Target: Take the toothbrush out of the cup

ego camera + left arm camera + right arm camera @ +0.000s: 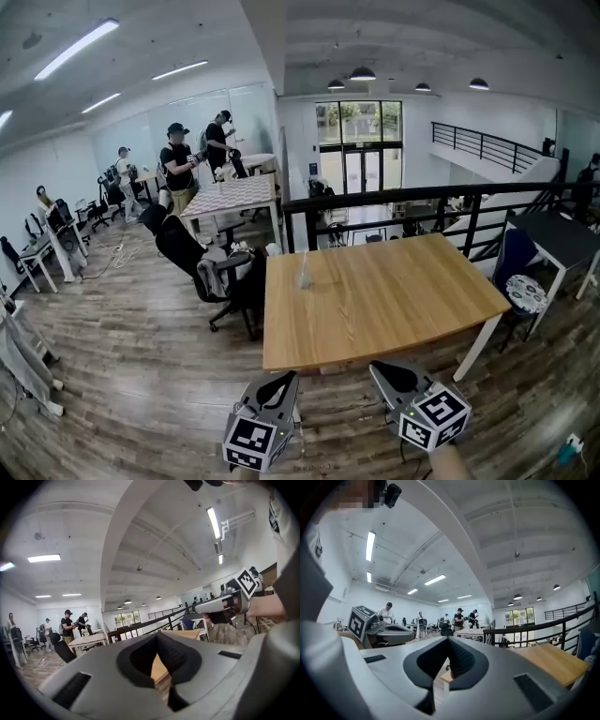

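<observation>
— Entry one: cup (305, 273). Where do we list it?
— On the table (403, 305), toward its far left. We take the toothbrush to be inside, but it is too small to pick out.
— Entry two: left gripper (286, 378), right gripper (380, 368)?
— Both have their jaws closed together and hold nothing. They hang off the table's near edge, well short of the cup, which is nearly straight ahead of the left one.
— Handling note?
— We'd part the jaws before reaching, steady the cup, pinch the handle above the rim and lift straight up.
</observation>
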The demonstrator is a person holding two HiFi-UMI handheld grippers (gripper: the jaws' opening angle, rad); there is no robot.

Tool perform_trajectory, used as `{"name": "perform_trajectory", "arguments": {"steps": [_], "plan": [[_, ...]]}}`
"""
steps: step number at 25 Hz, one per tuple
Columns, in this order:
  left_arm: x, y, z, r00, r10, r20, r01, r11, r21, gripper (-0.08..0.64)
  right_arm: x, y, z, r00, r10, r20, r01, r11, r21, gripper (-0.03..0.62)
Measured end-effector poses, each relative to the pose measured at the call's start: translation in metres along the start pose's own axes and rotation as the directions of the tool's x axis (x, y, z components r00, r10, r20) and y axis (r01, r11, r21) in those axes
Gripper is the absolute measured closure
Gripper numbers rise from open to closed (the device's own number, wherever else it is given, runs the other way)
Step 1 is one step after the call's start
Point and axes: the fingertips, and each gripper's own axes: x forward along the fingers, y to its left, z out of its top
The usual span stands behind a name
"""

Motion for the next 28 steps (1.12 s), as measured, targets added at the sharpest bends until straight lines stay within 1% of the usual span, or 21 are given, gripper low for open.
{"name": "perform_trajectory", "arguments": {"steps": [4,9,11,15,18,21,24,28], "plan": [[0.009,-0.009,0.002,1.000,0.023,-0.005,-0.023,1.000,-0.002,0.549,-0.009,-0.013,-0.001,1.000,0.014,0.003,-0.014,1.000,0.000,0.571],[0.027,-0.020,0.000,0.998,0.055,-0.016,-0.055,0.998,-0.006,0.549,-0.013,-0.029,-0.011,0.998,0.059,-0.020,-0.060,0.998,-0.013,0.572],[0.035,-0.018,-0.001,0.998,0.063,-0.020,-0.063,0.998,-0.013,0.549,-0.008,-0.036,-0.012,0.997,0.071,-0.026,-0.072,0.997,-0.014,0.573],[0.059,-0.006,-0.005,0.997,0.071,-0.017,-0.071,0.997,-0.003,0.549,0.011,-0.057,-0.015,0.997,0.079,-0.023,-0.079,0.997,-0.009,0.574],[0.084,0.013,-0.017,0.997,0.076,-0.020,-0.076,0.997,-0.005,0.549,0.036,-0.077,-0.020,0.997,0.077,-0.023,-0.077,0.997,-0.007,0.574],[0.117,0.039,-0.030,0.998,0.062,-0.021,-0.062,0.998,0.008,0.549,0.073,-0.100,-0.025,0.997,0.074,-0.025,-0.074,0.997,-0.007,0.574],[0.158,0.078,-0.042,0.998,0.061,-0.014,-0.061,0.998,0.007,0.549,0.117,-0.131,-0.021,0.998,0.056,-0.005,-0.056,0.998,-0.003,0.574],[0.215,0.131,-0.046,0.999,0.047,-0.015,-0.047,0.999,-0.006,0.549,0.179,-0.170,-0.015,1.000,0.029,-0.002,-0.029,1.000,-0.001,0.574]]}}
